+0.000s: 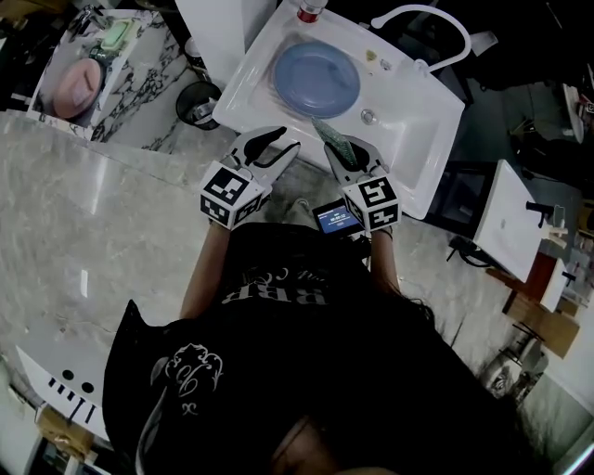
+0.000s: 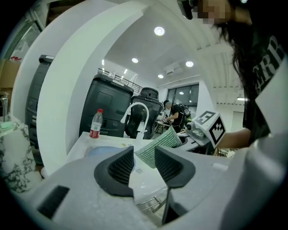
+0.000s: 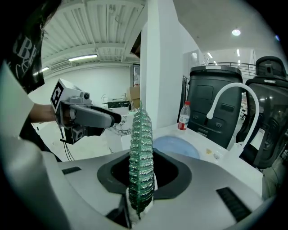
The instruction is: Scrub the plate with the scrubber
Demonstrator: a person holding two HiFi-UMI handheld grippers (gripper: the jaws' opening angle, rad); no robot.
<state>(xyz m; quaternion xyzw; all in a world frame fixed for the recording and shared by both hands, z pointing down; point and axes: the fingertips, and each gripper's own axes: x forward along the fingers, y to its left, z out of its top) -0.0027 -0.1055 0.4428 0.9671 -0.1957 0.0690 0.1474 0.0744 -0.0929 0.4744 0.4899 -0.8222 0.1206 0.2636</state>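
A blue plate [image 1: 316, 78] lies flat in the white sink [image 1: 408, 148]; it also shows in the left gripper view [image 2: 101, 152] and the right gripper view [image 3: 175, 146]. My right gripper [image 1: 339, 148] is shut on the green scrubber [image 1: 329, 134], which stands on edge between its jaws [image 3: 141, 157] above the sink's near rim. My left gripper [image 1: 278, 144] hovers beside it, to the left, at the sink's front edge. Its jaws [image 2: 144, 164] are open with nothing between them. Neither gripper touches the plate.
A red-capped bottle [image 1: 311, 11] and a curved white faucet [image 1: 427, 28] stand at the sink's far side. A black bin [image 1: 197, 104] sits left of the sink. A marble counter [image 1: 139, 46] at far left holds a pink dish [image 1: 74, 88].
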